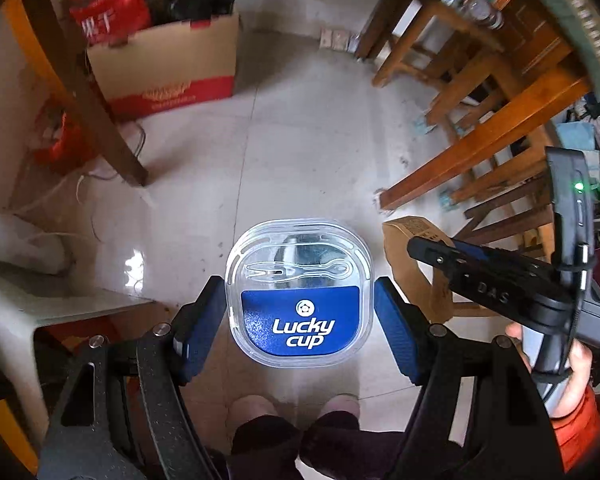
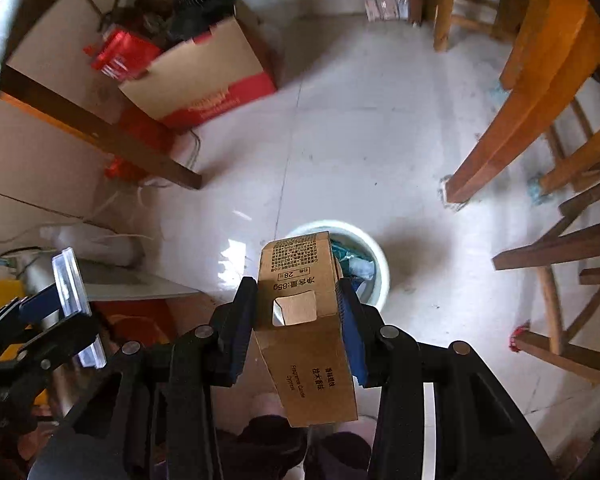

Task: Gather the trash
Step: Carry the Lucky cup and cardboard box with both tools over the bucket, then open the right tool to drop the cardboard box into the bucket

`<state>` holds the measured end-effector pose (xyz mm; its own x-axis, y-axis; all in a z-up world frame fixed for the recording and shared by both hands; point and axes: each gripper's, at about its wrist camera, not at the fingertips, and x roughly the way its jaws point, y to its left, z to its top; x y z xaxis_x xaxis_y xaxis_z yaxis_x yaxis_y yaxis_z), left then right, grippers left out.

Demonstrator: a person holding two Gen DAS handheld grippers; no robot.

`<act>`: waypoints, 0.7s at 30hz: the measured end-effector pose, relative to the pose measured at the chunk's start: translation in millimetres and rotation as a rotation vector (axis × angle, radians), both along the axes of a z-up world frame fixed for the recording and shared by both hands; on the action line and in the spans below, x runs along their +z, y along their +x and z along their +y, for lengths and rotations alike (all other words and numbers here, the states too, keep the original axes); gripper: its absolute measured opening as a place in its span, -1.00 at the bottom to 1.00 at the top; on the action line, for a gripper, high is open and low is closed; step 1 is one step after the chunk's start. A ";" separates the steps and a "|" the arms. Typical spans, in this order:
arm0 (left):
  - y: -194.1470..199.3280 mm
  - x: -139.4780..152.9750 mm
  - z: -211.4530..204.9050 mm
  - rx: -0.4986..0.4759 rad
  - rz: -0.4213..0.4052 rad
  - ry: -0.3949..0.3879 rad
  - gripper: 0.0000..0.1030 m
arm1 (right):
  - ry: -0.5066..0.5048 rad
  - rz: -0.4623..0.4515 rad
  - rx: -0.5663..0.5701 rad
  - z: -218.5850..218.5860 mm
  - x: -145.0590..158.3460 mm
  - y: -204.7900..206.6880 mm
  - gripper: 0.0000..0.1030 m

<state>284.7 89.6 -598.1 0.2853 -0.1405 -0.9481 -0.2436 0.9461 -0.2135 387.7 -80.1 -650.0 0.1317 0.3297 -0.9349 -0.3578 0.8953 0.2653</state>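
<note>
Clear glossy plastic on the lid (image 1: 300, 292), with a grainy matt blue label, held by the left tool (image 1: 300, 316) with ribbed blue pads. Plain matt brown cardboard on the small box (image 2: 304, 320), printed black. Below, the floor (image 2: 360, 140) is shiny pale tile, beside varnished wooden chairs (image 2: 540, 100).

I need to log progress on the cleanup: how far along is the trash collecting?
Done: the white bin already holds some trash. In hand: the left tool grips a clear Lucky Cup lid; the right tool grips a cardboard box above the bin. Left: dropping both in.
</note>
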 end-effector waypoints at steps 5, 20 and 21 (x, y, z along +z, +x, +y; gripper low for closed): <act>4.2 -44.4 6.0 -0.006 0.035 -0.005 0.43 | -0.021 0.012 0.013 8.9 -41.0 4.6 -0.19; 38.6 -114.0 -30.4 -0.081 0.157 -0.097 0.45 | -0.052 -0.009 -0.045 -15.9 -45.5 19.3 0.04; 42.0 -120.4 -33.9 -0.078 0.176 -0.094 0.45 | -0.054 -0.026 -0.048 -21.2 -38.1 19.5 0.05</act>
<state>326.8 55.7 -718.5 0.1013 -0.2460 -0.9640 -0.2117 0.9414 -0.2625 407.2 -101.2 -688.1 0.1709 0.2713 -0.9472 -0.3207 0.9243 0.2069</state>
